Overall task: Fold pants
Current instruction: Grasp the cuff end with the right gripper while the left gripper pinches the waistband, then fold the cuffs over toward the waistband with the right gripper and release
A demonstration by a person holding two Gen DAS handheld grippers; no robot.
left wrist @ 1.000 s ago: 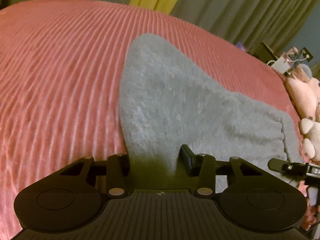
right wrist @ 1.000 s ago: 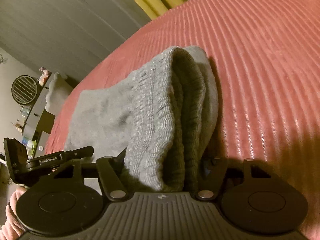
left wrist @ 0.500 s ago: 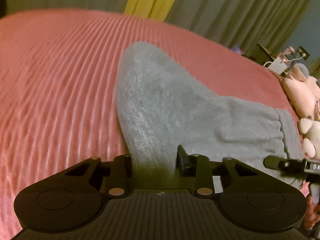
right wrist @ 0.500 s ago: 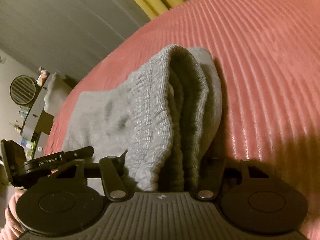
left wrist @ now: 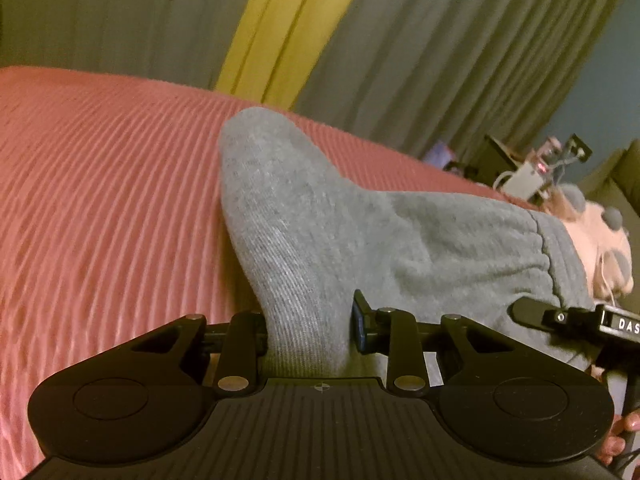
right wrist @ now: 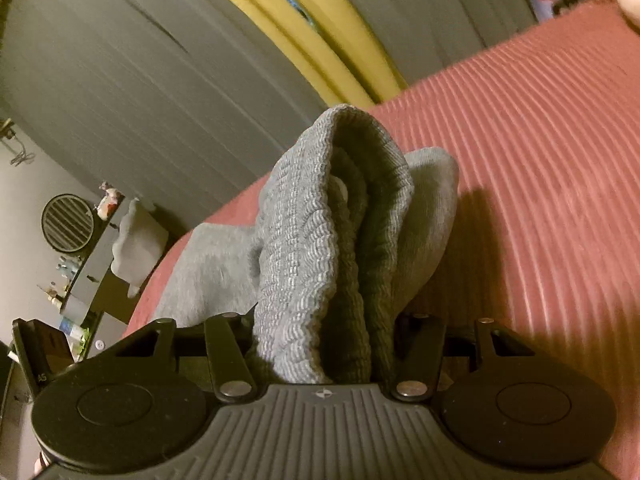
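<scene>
Two grippers: both clamped on the grey sweatpants (left wrist: 344,236).
Left gripper (left wrist: 310,326): pinching plain fabric.
Right gripper (right wrist: 324,344): gripping the ribbed waistband (right wrist: 316,240).
Pants: raised off the pink ribbed bedspread (left wrist: 100,184).
Progress: fold begun, laying over remains.

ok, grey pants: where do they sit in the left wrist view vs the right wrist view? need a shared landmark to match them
Left wrist: grey pants fill centre to right, plain fabric pinched in the left gripper; the elastic waistband runs off right.
Right wrist: pants stand centre frame, ribbed waistband bunched in the right gripper, the rest trailing left.
Shared landmark: yellow curtain strip behind the pink ribbed bedspread.
</scene>
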